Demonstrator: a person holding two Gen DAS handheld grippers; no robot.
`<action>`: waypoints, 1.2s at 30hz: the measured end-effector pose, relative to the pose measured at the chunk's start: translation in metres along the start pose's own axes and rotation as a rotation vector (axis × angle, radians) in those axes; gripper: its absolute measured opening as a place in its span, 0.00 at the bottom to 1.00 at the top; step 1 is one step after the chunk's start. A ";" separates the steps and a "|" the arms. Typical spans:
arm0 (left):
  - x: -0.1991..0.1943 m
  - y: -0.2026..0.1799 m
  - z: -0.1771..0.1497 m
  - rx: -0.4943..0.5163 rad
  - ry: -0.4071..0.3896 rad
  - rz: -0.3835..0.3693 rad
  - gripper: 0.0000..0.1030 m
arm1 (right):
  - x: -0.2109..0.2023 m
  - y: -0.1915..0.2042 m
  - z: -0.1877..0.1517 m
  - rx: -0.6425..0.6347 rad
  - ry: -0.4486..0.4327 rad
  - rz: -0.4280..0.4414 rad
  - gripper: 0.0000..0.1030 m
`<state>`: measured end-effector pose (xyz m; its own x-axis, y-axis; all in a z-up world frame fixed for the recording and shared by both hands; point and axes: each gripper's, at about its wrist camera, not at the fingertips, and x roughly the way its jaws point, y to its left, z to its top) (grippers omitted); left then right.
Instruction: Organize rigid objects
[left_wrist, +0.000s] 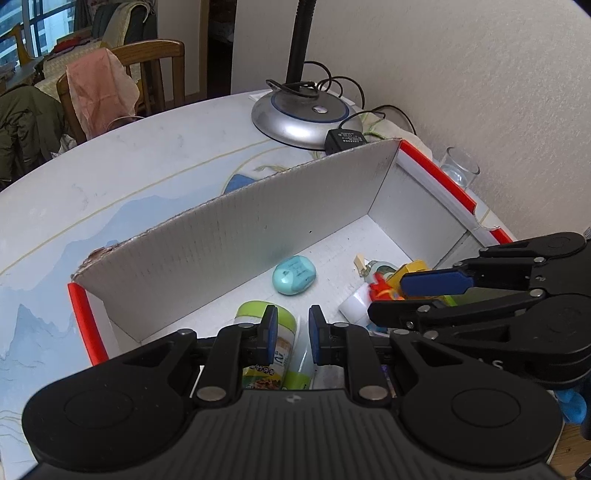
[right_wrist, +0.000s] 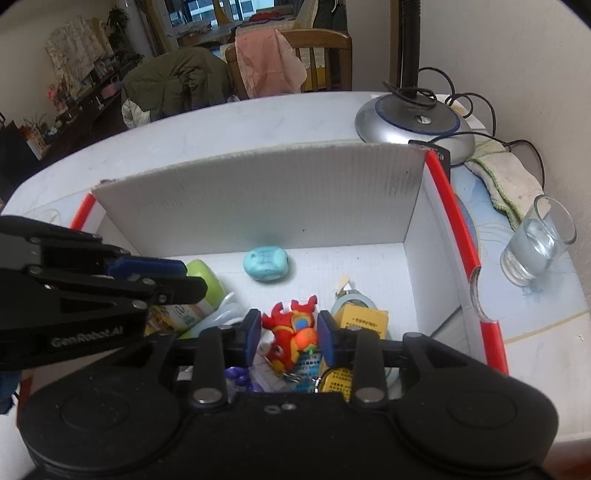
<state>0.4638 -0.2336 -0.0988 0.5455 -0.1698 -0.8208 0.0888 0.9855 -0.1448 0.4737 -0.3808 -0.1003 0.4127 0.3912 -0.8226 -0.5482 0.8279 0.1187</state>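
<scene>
A white cardboard box with red edges stands on the table. Inside lie a teal oval case, a green-capped bottle, a red-orange crab toy and a yellow box. My left gripper hovers open over the green bottle, holding nothing. My right gripper hovers open above the crab toy, which shows between its pads; I cannot tell whether they touch it. Each gripper shows in the other's view.
A silver lamp base with black cables stands behind the box. A glass of water stands right of the box near the wall. A cloth lies beside it. Wooden chairs stand beyond the table.
</scene>
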 end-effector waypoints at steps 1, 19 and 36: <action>-0.002 0.000 -0.001 -0.001 -0.003 -0.001 0.17 | -0.003 0.000 -0.001 0.003 -0.002 0.007 0.36; -0.070 -0.019 -0.017 0.024 -0.114 0.006 0.17 | -0.074 0.016 -0.023 -0.002 -0.130 0.043 0.51; -0.153 -0.032 -0.061 0.045 -0.256 0.033 0.17 | -0.138 0.049 -0.058 -0.019 -0.293 0.005 0.64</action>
<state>0.3268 -0.2394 -0.0019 0.7415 -0.1356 -0.6571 0.1008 0.9908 -0.0907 0.3473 -0.4176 -0.0134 0.6008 0.4970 -0.6262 -0.5635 0.8189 0.1093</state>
